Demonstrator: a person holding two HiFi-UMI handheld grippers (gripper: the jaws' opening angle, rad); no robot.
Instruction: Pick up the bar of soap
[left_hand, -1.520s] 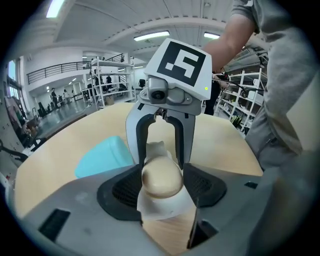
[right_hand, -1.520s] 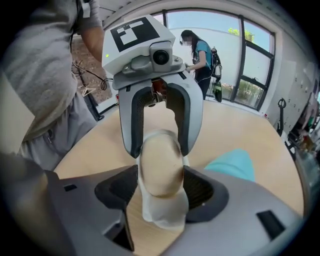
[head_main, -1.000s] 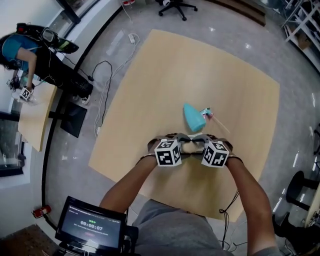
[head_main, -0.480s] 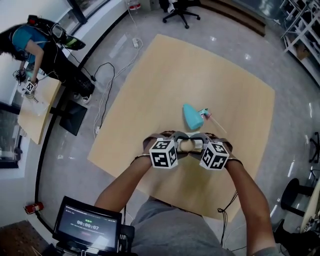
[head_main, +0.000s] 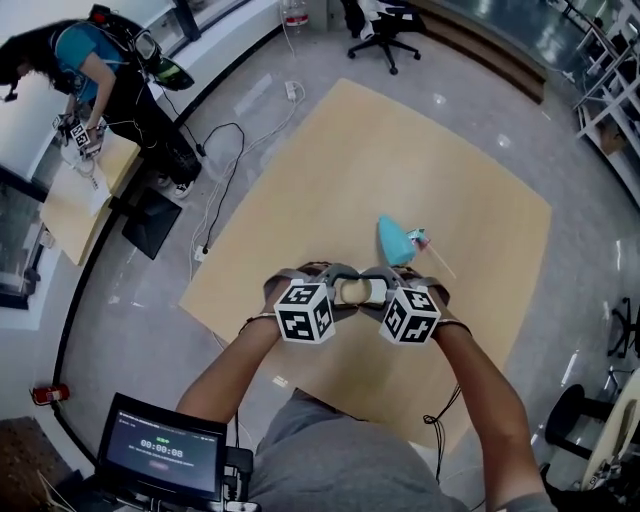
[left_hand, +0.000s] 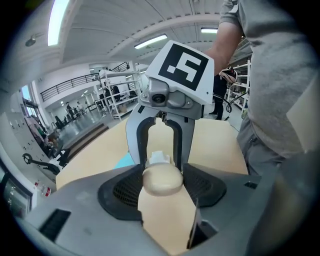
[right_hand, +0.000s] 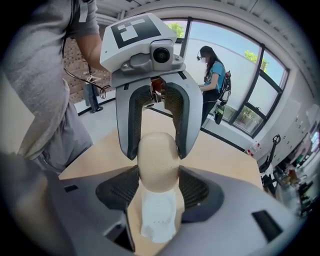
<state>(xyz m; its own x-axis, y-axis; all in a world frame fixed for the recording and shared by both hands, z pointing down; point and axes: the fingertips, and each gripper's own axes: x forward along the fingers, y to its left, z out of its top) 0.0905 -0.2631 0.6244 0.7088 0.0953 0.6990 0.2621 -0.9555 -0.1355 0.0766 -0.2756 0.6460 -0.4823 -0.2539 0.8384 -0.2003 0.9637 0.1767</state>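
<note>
- Head view: You hold the left gripper and the right gripper nose to nose over the near half of the worktop. The bar of soap bridges the gap between them. Taking it from opposite ends looks like a way to stop a smooth, rounded bar from squirting out sideways. A teal object lies just beyond the grippers, with a small pink-tipped item beside it. Both are apart from the soap. Your hands and the marker cubes cover most of the jaws here. From this view you cannot tell whether the bar has left the worktop.
- Left gripper view: Your left jaws are pressed against the two sides of the beige bar, pinching the end nearest the camera. A white piece sits just behind the soap, and what it is cannot be made out. The right gripper faces you across the bar, its jaw tips hidden behind the soap.
- Right gripper view: Your right jaws pinch the opposite end, with the pads against both flanks of the bar. The white piece lies closer to this camera, low between the jaws. The left gripper's jaws flank the far end of the bar. The soap's underside is hidden, so any gap between it and the worktop stays unclear.
</note>
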